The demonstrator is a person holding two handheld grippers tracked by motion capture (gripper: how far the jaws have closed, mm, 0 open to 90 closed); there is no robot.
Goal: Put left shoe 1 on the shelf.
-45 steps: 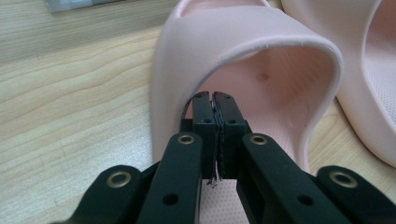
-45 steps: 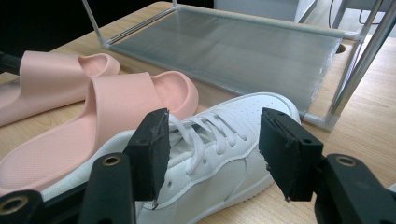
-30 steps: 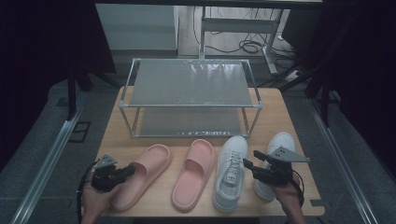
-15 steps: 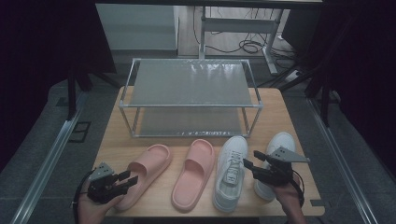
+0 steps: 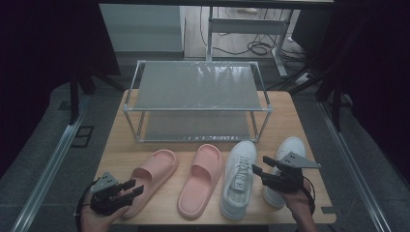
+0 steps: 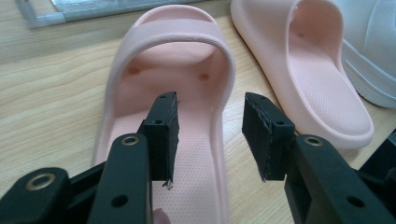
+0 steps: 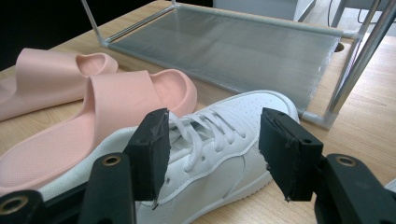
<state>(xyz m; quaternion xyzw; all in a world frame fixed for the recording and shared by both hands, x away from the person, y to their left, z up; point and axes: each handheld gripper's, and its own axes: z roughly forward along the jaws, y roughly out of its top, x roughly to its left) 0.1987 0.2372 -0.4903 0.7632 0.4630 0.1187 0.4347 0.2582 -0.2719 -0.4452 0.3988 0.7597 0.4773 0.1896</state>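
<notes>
Lab or test room, staged setup, not home. Small wooden table (image 5: 300, 121) stands alone on grey carpet, dark curtains on both sides. Metal two-tier shoe rack (image 5: 196, 99) sits on table well beyond gripper fingers, shoes lined up in row just ahead of fingers. Behind rack: metal desk legs (image 5: 278, 36) and loose cables (image 5: 254, 48) on floor. Floor rail (image 5: 46, 166) runs along table's left side.
</notes>
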